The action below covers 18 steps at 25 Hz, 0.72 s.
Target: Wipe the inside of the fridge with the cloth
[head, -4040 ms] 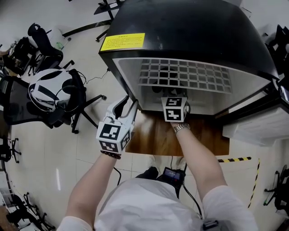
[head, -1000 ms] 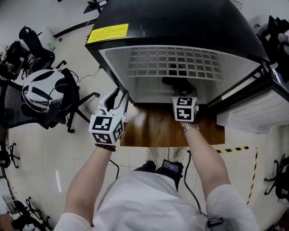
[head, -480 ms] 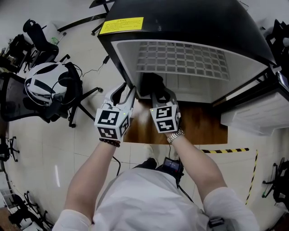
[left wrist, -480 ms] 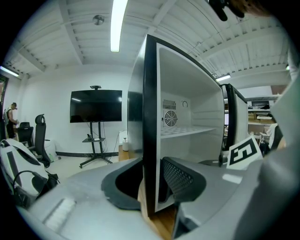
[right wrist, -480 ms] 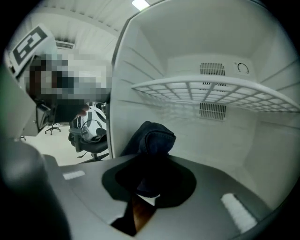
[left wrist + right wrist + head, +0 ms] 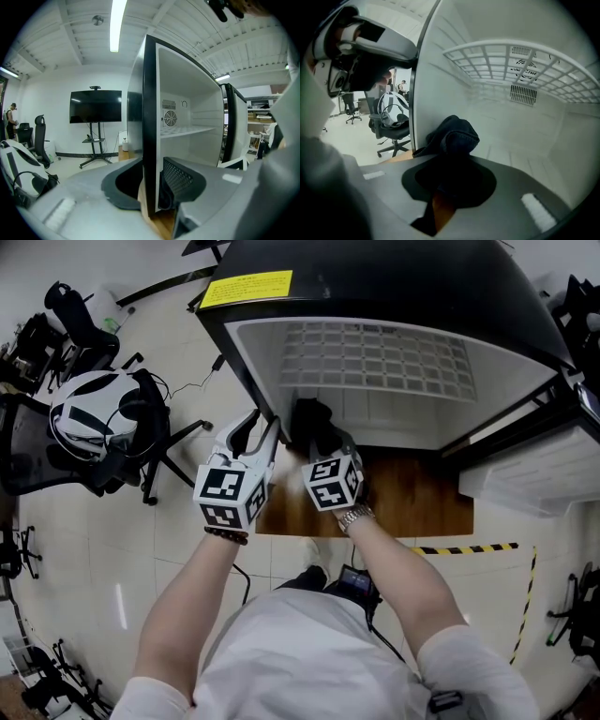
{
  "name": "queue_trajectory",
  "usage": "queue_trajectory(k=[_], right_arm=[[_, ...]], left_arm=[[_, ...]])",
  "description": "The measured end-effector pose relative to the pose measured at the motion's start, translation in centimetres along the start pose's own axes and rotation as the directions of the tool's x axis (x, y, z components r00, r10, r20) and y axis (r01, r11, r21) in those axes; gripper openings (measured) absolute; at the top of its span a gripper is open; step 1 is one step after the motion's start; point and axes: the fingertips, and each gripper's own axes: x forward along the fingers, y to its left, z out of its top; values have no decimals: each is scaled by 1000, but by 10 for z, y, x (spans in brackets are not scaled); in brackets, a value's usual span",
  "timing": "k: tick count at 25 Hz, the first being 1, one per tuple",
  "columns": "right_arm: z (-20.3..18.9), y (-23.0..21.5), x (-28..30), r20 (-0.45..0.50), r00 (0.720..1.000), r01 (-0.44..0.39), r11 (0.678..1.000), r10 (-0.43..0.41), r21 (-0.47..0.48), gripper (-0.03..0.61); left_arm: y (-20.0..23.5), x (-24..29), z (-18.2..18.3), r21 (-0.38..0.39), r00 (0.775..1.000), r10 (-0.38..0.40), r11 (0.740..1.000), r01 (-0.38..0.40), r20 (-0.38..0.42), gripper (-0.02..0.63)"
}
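No print can be read; a yellow label (image 6: 246, 289) lies on the fridge's (image 6: 394, 277) black top, near its front left corner; its dark lines of print are too small to make out.

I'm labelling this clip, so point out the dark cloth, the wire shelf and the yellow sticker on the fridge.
cloth (image 6: 453, 136), right gripper view, on its bunched top.
wire shelf (image 6: 375, 357), head view, middle of the grid.
yellow sticker (image 6: 247, 289), head view, its centre.
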Motion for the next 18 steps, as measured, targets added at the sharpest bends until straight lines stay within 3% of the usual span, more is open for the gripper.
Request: queue_trajectory(k=[18], right_arm=[[-35,-72,-34,-36,990,136,990,-134,42,63]], left_arm=[[1,0,-1,-18,1000,10,1000,-10,8,129]])
